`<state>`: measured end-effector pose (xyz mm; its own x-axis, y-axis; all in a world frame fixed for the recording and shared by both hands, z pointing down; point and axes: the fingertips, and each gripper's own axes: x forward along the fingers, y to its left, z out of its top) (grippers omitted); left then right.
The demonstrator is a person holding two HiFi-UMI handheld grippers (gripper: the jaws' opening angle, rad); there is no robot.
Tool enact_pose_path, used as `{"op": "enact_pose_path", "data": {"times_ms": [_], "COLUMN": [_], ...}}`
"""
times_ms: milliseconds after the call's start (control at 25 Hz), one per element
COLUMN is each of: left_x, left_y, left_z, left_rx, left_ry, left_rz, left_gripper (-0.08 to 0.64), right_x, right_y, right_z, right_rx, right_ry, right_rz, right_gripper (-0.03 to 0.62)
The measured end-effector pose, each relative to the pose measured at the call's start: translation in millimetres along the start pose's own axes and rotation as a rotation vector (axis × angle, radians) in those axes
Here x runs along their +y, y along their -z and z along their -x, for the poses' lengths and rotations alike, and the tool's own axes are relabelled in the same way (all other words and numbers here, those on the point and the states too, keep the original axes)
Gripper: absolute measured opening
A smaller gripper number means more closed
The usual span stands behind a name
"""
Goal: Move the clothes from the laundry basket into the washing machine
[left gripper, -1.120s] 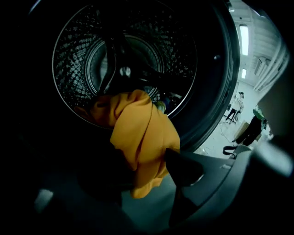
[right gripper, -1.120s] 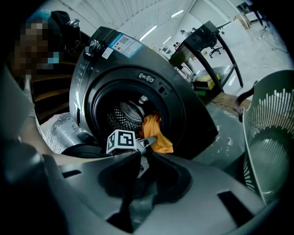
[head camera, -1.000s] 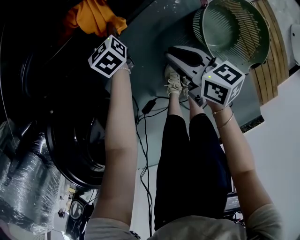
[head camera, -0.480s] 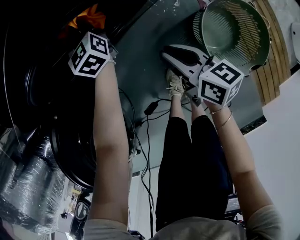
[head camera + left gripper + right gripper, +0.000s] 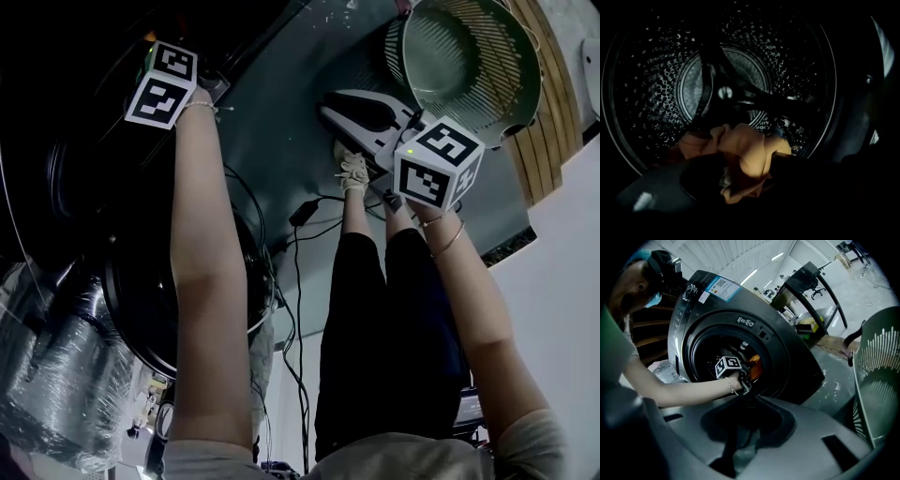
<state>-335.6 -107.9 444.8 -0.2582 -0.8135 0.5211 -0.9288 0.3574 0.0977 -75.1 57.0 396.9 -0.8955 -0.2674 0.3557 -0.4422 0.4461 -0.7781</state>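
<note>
Spillage threatens if the left gripper [image 5: 740,182], clamped on the orange garment [image 5: 746,153], lets go this near the mouth of the drum [image 5: 644,93]; the right gripper [image 5: 337,108] hangs closed and empty.

1. Floor [image 5: 281,112]: grey-blue, smooth, w/ pale scuffs.
2. Washing machine [image 5: 787,352] stands on it, door open.
3. Green laundry basket [image 5: 450,47] upright on floor, just beside wooden planks [image 5: 534,141].
4. Black cables [image 5: 298,281] + plug [image 5: 300,212] lie on floor betw. machine & person's shoes [image 5: 352,169].
5. Plastic-wrapped bundle [image 5: 56,375] next to machine.
</note>
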Motion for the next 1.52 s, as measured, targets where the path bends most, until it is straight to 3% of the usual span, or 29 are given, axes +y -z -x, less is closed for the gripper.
{"op": "enact_pose_path", "data": {"times_ms": [200,520,840,1000,1160,1400,1520], "left_x": [0,-30,-105,-150,-191,-223,-234], "left_y": [7,5,-18,-40,-80,-133,-155], "left_z": [26,97,187,240,288,355,387], "left_rx": [0.002,0.029,0.075,0.101,0.104,0.099,0.098], "left_ry": [-0.027,0.036,0.221,0.349,0.506,0.648,0.71], "left_rz": [0.026,0.067,0.092,0.066,0.026,-0.019,-0.034], "left_gripper": [0.299,0.299,0.298,0.298,0.298,0.29,0.226], "right_x": [8,41,91,120,152,202,229], "right_y": [-8,-37,-75,-98,-128,-158,-175], "right_z": [5,30,69,98,128,179,201], "right_rx": [-0.009,-0.043,-0.057,-0.064,-0.079,-0.115,-0.161], "right_ry": [-0.002,0.005,0.01,0.03,0.055,0.109,0.117], "right_rz": [0.014,0.047,0.112,0.158,0.217,0.288,0.313], "right_gripper": [0.086,0.086,0.081,0.054,0.025,0.009,0.009]}}
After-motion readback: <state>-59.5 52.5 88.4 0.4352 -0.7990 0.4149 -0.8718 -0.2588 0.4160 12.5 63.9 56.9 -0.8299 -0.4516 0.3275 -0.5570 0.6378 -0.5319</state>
